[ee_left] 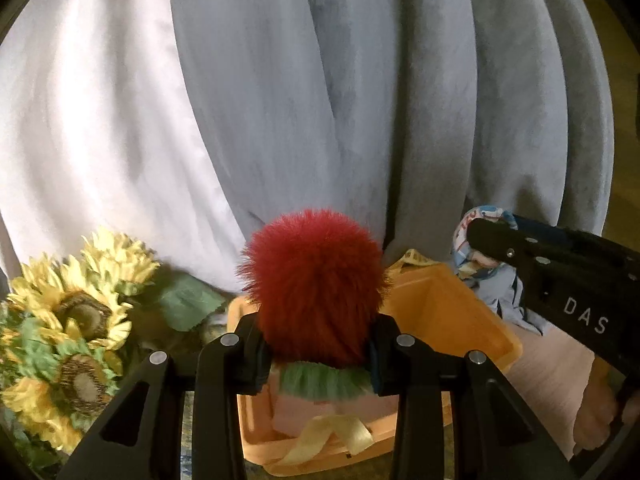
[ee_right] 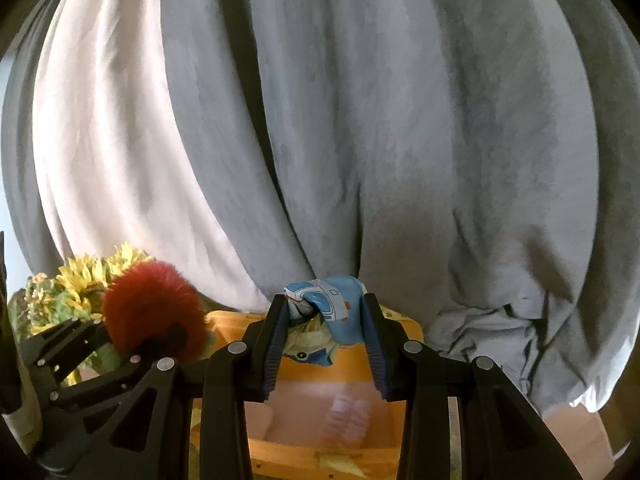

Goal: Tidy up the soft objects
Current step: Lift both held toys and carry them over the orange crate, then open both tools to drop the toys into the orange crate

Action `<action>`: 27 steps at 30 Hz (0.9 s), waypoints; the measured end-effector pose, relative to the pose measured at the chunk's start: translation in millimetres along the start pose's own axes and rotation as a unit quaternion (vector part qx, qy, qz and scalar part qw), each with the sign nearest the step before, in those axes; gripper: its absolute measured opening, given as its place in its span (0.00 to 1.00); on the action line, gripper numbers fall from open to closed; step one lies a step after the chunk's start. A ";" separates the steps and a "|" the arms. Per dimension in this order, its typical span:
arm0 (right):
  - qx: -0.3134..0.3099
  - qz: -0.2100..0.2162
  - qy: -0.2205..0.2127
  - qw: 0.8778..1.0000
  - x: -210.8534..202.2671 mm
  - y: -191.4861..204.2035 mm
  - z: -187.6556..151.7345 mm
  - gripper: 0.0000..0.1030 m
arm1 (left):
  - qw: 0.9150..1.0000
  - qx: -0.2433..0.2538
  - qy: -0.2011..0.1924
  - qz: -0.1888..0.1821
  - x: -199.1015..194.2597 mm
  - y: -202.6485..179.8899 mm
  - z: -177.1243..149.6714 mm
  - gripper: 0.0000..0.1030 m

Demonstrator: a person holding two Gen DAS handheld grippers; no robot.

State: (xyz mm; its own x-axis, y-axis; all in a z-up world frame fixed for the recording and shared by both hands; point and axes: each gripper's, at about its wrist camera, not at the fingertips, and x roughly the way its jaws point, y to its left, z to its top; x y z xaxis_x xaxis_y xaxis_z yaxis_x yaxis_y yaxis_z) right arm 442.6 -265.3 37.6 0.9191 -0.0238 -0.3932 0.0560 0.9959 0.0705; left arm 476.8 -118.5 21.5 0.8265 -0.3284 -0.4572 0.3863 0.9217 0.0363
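Red fluff fills the middle of the left view: the left gripper (ee_left: 316, 354) pinches a fuzzy red toy (ee_left: 314, 280) over the orange bin (ee_left: 448, 304). Only the right view shows the right gripper (ee_right: 324, 344) squeezing blue printed cloth (ee_right: 328, 300) head-on.

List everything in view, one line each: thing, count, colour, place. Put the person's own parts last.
fluffy toy: one, red with green fringe, held over the bin
printed cloth: one, blue and white, held over the bin
bin: one, orange, below both grippers
ribbon: one, pale yellow, on the bin's near rim
sunflowers: one bunch, yellow and green, left of the bin
curtains: grey and white, behind
left gripper: black, shut on the toy
right gripper: black, shut on the cloth
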 end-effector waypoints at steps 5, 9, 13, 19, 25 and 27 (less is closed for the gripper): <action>0.003 0.013 0.027 1.000 23.2 -1.9 -6.9 0.37 | 0.999 -0.009 0.042 -0.016 28.4 4.1 -5.5 0.35; -0.003 0.022 0.055 0.998 41.6 -1.1 -16.2 0.37 | 0.997 -0.005 0.071 -0.020 45.8 4.7 -11.8 0.36; -0.001 0.023 0.079 0.997 56.7 -6.4 -24.1 0.38 | 0.996 -0.004 0.091 -0.015 56.5 4.7 -18.4 0.39; 0.010 0.026 0.122 0.992 75.2 -11.3 -36.6 0.46 | 0.995 -0.008 0.102 -0.016 63.0 11.2 -25.6 0.50; 0.021 0.017 0.123 0.992 71.1 -13.4 -36.4 0.56 | 0.996 -0.012 0.092 -0.007 49.7 15.4 -24.5 0.56; 0.022 0.009 0.118 0.993 64.4 -13.9 -34.1 0.59 | 0.997 -0.016 0.077 -0.002 36.9 16.9 -22.4 0.56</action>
State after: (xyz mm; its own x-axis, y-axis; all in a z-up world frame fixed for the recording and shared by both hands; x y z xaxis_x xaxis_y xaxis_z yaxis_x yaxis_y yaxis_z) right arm 487.7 -277.7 -19.9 0.8041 0.0205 -0.5942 0.0619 0.9911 0.1180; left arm 504.7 -110.4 -14.6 0.7514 -0.2991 -0.5882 0.3749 0.9270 0.0075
